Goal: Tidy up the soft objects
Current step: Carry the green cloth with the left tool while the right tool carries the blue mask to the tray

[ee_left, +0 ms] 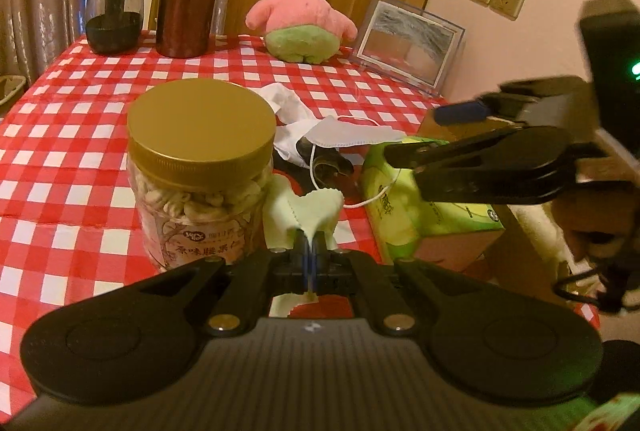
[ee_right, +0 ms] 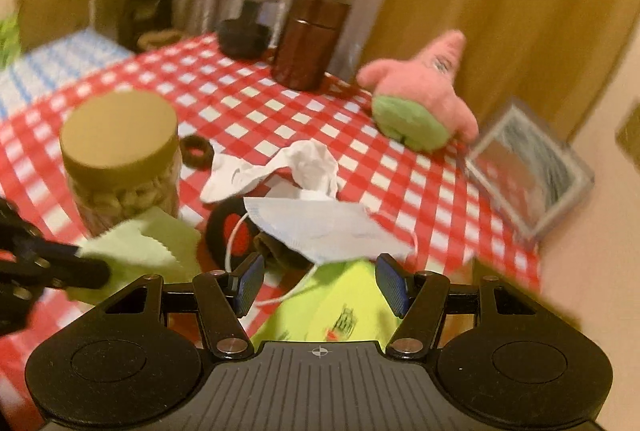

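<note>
My left gripper is shut on a pale green cloth, held just above the red checked tablecloth beside a nut jar. The cloth also shows in the right wrist view, pinched by the left gripper's fingertips. My right gripper is open and empty above a yellow-green tissue pack; it shows in the left wrist view. A white face mask, a crumpled white cloth, a black and red soft item and a pink star plush lie on the table.
A gold-lidded nut jar stands front left. A brown canister and a dark glass jar stand at the back. A framed picture leans at the right wall. A dark ring lies behind the jar.
</note>
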A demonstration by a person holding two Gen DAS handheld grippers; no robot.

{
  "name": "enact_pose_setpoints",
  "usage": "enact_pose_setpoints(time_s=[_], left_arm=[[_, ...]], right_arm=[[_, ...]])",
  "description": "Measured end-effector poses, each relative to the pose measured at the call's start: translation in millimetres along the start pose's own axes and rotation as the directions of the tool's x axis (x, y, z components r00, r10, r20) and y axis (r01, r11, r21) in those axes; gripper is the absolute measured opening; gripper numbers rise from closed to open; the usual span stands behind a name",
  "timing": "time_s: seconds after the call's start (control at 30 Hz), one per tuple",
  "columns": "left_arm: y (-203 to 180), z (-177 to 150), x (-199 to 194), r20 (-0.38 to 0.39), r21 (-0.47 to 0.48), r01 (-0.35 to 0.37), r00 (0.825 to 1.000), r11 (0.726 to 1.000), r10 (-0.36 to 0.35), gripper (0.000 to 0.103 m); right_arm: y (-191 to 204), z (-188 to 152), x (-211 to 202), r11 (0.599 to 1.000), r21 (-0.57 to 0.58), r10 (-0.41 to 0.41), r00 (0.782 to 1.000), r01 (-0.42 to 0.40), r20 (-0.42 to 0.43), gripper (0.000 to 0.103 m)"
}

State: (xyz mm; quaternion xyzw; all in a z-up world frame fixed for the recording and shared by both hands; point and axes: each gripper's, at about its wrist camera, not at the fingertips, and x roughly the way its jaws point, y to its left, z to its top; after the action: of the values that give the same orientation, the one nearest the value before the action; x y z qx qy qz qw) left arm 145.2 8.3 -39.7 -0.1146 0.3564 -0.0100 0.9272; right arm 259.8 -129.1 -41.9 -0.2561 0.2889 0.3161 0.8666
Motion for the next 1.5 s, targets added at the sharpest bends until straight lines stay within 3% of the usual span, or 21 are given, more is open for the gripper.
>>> enact_pose_setpoints(time_s=[0.03,0.1,0.27,0.33,0.47,0.53,0.67,0.8,0.93,1.03,1.27,1.5], left_arm=[[0,0,0,0.0,-0.002,0.003,1.0,1.0,-0.003,0.0],[1,0,0,0.001,-0.003,0.005,1.0,1.0,-0.005,0.0],[5,1,0,-0.001,-0.019,0.01,1.0,1.0,-0.01,0.0],[7,1,-1,0.0,-0.023,0.01,1.0,1.0,-0.01,0.0],[6,2,-2,0.002,-0.032,0.011,1.0,0.999,-0.011,0.0],[6,2,-3,0.003,-0.029,0.012,1.0,0.999,-0.012,0.0],[2,3,-6,0.005,-0.023,0.022,1.0,1.0,-0.022,0.0],[-5,7,-13,0.018,-0.011,0.03,0.999,0.999,-0.03,0.0],[-14,15,-21,0.037,0.0,0.041,0.998,0.999,-0.041,0.0],[-22,23,-28,0.055,0.011,0.055,0.997,0.998,-0.056,0.0],[-54,41,-36,0.082,0.052,0.108,0.99,0.993,-0.112,0.0],[-101,52,-27,0.071,0.115,0.19,0.978,0.975,-0.198,0.0]], right_arm=[[3,0,5,0.999,-0.045,-0.008,1.0,0.008,0.002,0.061],[11,0,16,0.991,-0.134,-0.018,1.0,0.017,-0.003,0.046],[27,-6,42,0.946,-0.321,-0.057,0.998,0.043,-0.032,0.033],[31,-8,50,0.924,-0.377,-0.075,0.997,0.06,-0.027,0.028],[36,-10,58,0.892,-0.447,-0.095,0.995,0.073,-0.028,0.002],[37,-9,58,0.885,-0.458,-0.106,0.994,0.089,-0.012,0.001],[29,-3,41,0.924,-0.361,-0.113,0.993,0.122,0.047,0.0],[5,10,14,0.978,-0.175,-0.102,0.991,0.116,0.088,0.0],[-17,19,-22,0.993,-0.028,-0.114,0.985,0.118,0.132,0.0],[-32,22,-50,0.991,0.037,-0.129,0.978,0.125,0.164,0.0],[-66,10,-115,0.965,0.117,-0.257,0.942,0.236,0.215,0.0],[-103,-39,-157,0.911,0.181,-0.4,0.898,0.37,0.183,0.0]])
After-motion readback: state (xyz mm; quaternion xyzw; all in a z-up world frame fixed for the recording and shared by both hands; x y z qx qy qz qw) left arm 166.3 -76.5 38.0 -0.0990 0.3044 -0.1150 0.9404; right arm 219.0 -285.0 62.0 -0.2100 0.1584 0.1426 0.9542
